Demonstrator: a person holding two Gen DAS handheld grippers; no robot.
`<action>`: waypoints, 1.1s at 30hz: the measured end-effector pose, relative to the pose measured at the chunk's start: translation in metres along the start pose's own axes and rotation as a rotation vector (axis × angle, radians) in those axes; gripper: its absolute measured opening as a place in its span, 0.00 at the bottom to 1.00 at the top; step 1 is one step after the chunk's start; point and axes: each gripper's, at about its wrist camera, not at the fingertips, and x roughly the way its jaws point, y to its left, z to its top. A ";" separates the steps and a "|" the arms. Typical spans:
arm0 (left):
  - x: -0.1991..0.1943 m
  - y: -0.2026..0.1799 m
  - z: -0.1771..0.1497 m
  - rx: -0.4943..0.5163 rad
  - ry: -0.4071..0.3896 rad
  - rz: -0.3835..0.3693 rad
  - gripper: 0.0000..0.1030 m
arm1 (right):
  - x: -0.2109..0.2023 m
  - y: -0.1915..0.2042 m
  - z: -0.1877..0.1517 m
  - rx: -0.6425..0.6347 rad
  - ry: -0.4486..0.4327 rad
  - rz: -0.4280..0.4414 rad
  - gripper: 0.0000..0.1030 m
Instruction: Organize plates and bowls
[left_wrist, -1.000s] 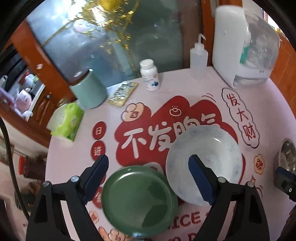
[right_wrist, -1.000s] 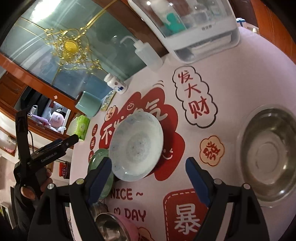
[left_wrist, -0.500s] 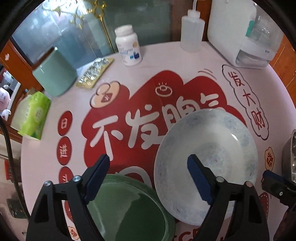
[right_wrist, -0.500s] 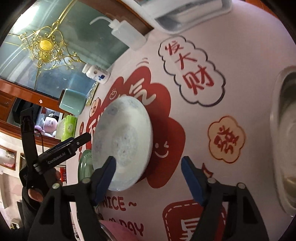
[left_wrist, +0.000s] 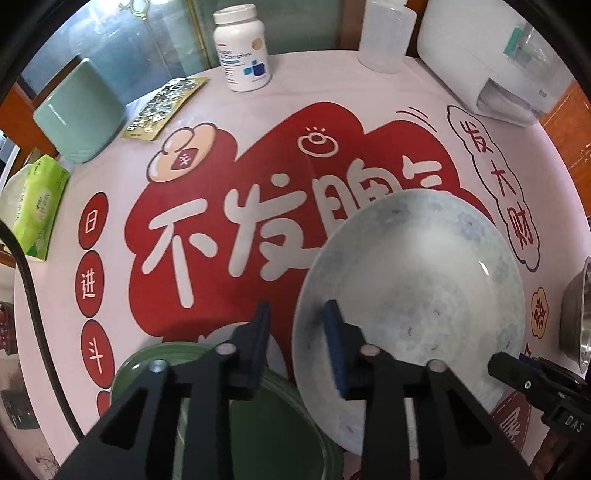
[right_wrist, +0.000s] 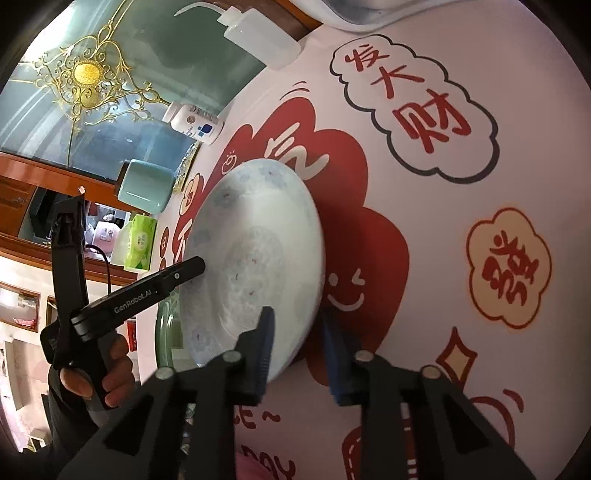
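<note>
Plate (left_wrist: 417, 288), white with faint blue pattern, sits lower right of centre in the left wrist view, on the printed table (left_wrist: 332, 92). Left gripper (left_wrist: 295, 325) straddles its left rim, one finger (left_wrist: 334, 332) inside the dish and the other outside; its jaws have just been closing and now stand narrow on that rim. Right gripper (right_wrist: 297, 332) takes the opposite rim (right_wrist: 314, 258) the same way, jaws likewise just closed in to a narrow gap, pads apparently bearing on the edge.

Handling, as judged: glazed ceramic, rigid, fairly heavy, slick and breakable. The thin rim is the only purchase; two opposed grips should keep it level.

Clearances: green plate (left_wrist: 166, 406) lies just beside it at lower left, partly under the left gripper. A steel bowl (left_wrist: 576, 314) stands near the right frame edge. The red-printed centre and upper table area is open; bottle (left_wrist: 242, 48), cup (left_wrist: 79, 110) and tissue pack (left_wrist: 33, 206) line the far and left edges.
</note>
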 end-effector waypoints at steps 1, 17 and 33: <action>0.000 -0.001 0.000 0.003 -0.003 -0.008 0.16 | 0.000 -0.001 0.000 0.005 -0.001 0.002 0.15; -0.020 -0.011 0.001 -0.021 -0.057 -0.009 0.11 | -0.020 0.003 -0.001 -0.002 -0.076 -0.007 0.14; -0.075 -0.043 0.001 0.058 -0.129 -0.054 0.05 | -0.026 -0.007 -0.010 0.047 -0.072 -0.025 0.12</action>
